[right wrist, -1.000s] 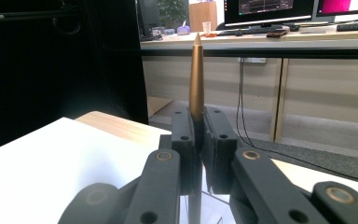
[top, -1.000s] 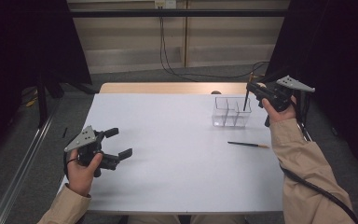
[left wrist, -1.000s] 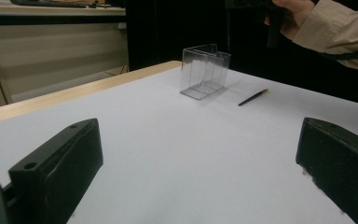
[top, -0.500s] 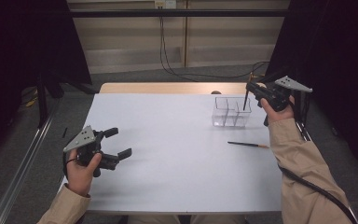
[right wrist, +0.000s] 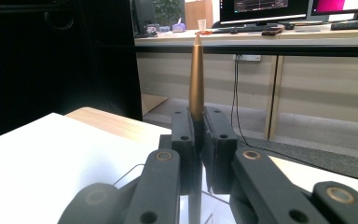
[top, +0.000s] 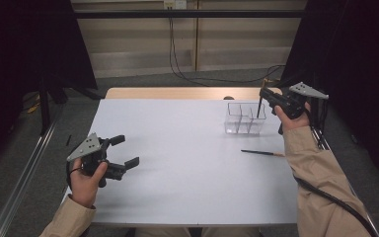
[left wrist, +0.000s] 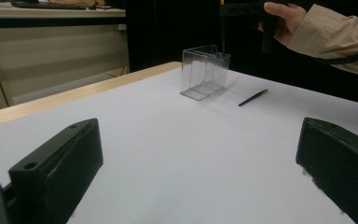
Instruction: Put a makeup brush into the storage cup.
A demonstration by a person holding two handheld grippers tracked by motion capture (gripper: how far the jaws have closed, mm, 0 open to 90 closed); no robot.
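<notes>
Left gripper [top: 121, 150], held in the person's left hand [top: 86, 180] low over the near left part of the white table [top: 177, 163]: its fingers [left wrist: 58, 165] stand wide apart with nothing between them. In the left gripper view the two black fingers frame bare table surface, and the other items lie well beyond them.

Centre right of the table: a clear plastic organizer box [top: 245, 118] with inner dividers stands upright near the far right corner; the same box appears in the left gripper view [left wrist: 205, 71]. Near it, toward the person, a second paintbrush [top: 262, 153] lies flat on the table, apart from the box and from both grippers; it is also seen in the left gripper view [left wrist: 253, 97] as a thin dark stick with a lighter end.

Right gripper [top: 262, 97], held in the person's right hand [top: 291, 121] above the right side of the box: its fingers [right wrist: 182, 149] are closed narrowly on a paintbrush [top: 259, 104], which hangs upright with its lower end at or inside the box's right compartment; whether it touches the bottom cannot be told. In the right gripper view the brush's tapered golden-brown handle [right wrist: 196, 79] rises straight up from between the pressed fingers.
</notes>
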